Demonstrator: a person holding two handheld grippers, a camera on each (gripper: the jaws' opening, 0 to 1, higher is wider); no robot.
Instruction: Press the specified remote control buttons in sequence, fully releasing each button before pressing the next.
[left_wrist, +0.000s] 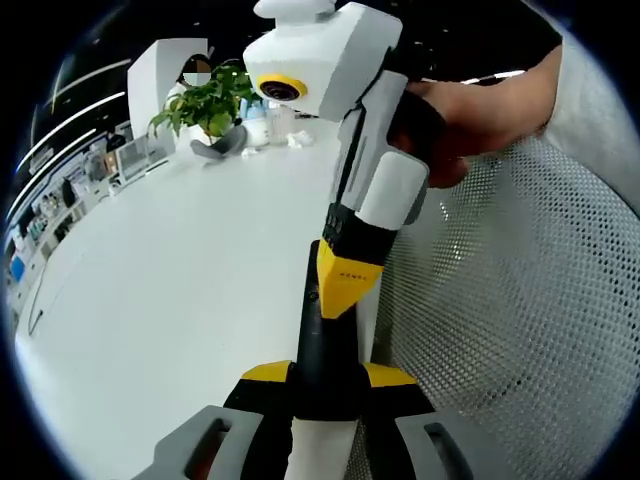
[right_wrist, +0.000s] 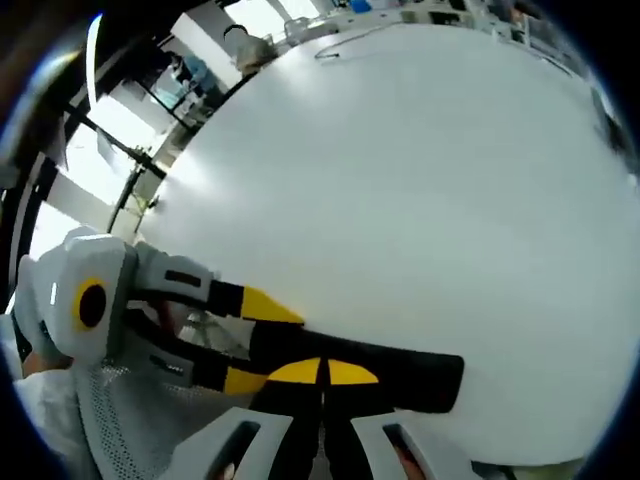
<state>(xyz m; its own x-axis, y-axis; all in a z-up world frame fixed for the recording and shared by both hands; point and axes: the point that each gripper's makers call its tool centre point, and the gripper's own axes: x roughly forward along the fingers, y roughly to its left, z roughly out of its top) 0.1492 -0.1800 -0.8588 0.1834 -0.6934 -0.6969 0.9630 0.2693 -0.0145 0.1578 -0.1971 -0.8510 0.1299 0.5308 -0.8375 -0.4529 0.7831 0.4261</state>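
Pressing of a button is judged to be the step in hand. The black remote is gripped between the jaws of the left gripper and runs straight forward from them above the white table. The jaws of the right gripper are seen closed, with their yellow tips set on the remote's far end. Whether a button is actually depressed cannot be told. Next, a full lift of the tips off the remote is called for before another button is approached.
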